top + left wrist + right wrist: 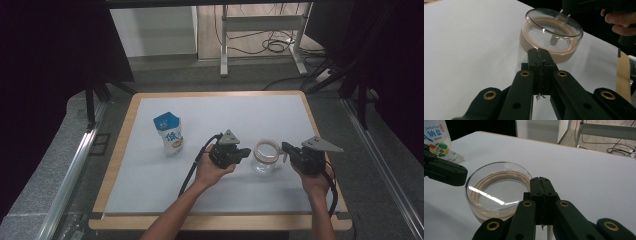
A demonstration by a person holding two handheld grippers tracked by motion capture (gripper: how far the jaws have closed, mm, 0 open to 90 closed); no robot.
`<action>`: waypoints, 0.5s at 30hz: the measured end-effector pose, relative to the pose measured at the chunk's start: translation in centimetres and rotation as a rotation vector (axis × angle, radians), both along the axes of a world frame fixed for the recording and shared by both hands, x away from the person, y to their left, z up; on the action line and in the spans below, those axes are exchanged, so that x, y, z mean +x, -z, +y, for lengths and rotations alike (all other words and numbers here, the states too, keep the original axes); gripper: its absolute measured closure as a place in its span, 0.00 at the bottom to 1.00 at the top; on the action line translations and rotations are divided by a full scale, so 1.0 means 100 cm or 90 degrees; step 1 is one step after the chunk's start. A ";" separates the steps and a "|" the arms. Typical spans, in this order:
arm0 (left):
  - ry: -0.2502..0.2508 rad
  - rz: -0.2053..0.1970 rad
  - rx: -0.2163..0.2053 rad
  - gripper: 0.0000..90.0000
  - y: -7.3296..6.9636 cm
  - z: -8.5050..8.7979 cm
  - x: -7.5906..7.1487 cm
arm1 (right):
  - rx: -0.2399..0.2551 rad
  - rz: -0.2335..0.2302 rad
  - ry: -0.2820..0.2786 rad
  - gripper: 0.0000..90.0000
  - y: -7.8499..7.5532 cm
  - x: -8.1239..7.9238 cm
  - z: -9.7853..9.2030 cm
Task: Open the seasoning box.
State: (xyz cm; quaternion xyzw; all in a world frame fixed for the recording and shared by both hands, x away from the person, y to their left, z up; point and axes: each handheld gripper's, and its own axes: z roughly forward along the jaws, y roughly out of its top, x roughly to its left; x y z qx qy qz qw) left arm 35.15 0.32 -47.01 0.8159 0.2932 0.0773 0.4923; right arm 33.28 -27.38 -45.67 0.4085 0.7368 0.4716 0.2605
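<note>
Flanking the glass jar [265, 156], left gripper [243, 153] and right gripper [286, 148] sit closed.

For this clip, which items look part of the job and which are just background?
In use: glass jar with its lid, left gripper, right gripper, both shut beside it.
Possibly involved: salt bag, standing apart.
Background: metal stand, floor cables.

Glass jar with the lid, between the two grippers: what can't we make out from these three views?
- Glass jar contents: high view too small; lid glare in the right gripper view.
- Contact between the left gripper and the jar rim: its own fingers cover that spot.
- Same for the right gripper.
- Pouch print: small in the high view, cut by the edge in the right gripper view.
</note>
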 end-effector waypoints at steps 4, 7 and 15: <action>-0.001 0.001 -0.001 1.00 0.000 0.001 0.000 | 0.014 0.002 -0.002 1.00 0.001 0.001 -0.002; 0.000 0.000 -0.001 1.00 0.001 0.000 0.000 | 0.030 0.006 -0.005 1.00 0.002 0.001 -0.005; 0.008 -0.006 0.003 1.00 -0.001 -0.008 0.000 | 0.036 0.008 -0.003 1.00 0.003 0.001 -0.006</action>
